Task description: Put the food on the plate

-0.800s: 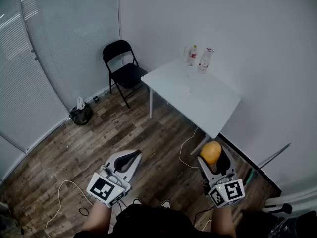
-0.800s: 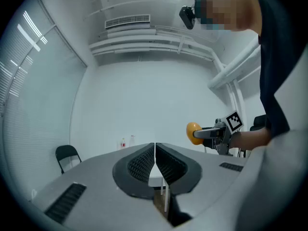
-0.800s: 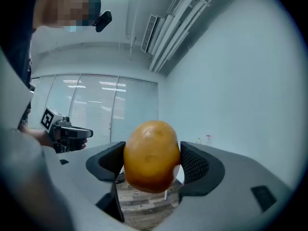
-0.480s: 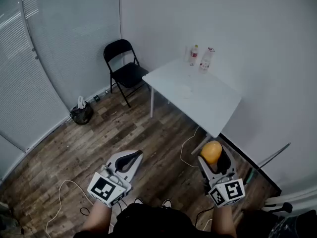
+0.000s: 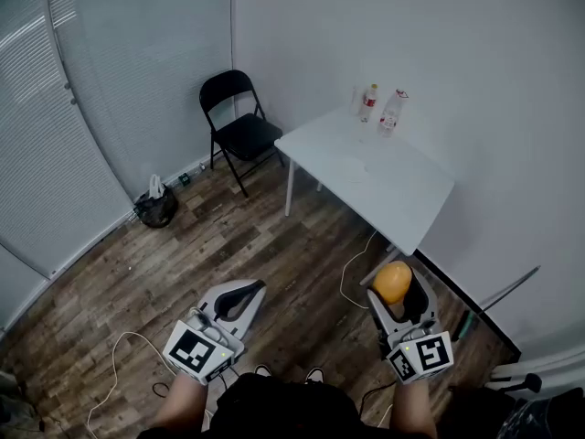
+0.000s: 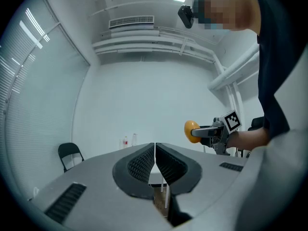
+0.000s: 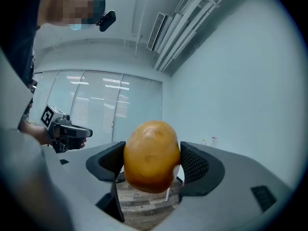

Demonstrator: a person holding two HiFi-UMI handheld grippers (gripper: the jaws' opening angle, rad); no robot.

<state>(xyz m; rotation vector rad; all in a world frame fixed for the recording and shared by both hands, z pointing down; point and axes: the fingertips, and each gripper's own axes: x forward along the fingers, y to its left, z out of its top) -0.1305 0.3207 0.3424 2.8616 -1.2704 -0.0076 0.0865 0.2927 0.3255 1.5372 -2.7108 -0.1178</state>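
A round orange-yellow piece of food [image 5: 391, 283] sits between the jaws of my right gripper [image 5: 396, 278], which is shut on it; the pads press on both its sides in the right gripper view [image 7: 151, 155]. I hold it over the wooden floor, short of the white table [image 5: 411, 199]. A faint pale round shape [image 5: 363, 165] lies on the table; whether it is the plate I cannot tell. My left gripper [image 5: 243, 291] hangs at the lower left, its jaws shut with nothing between them [image 6: 155, 150]. The left gripper view also shows the right gripper [image 6: 211, 131] with the food [image 6: 191, 130].
Two bottles [image 5: 369, 101] [image 5: 393, 110] stand at the table's far edge by the wall. A black folding chair [image 5: 239, 126] stands left of the table. A dark bag [image 5: 156, 207] lies by the blinds. Loose cables [image 5: 117, 359] [image 5: 351, 273] run over the floor.
The head view has shifted, so the table and chair sit a little further right and lower. Both grippers keep their places, and the food stays gripped.
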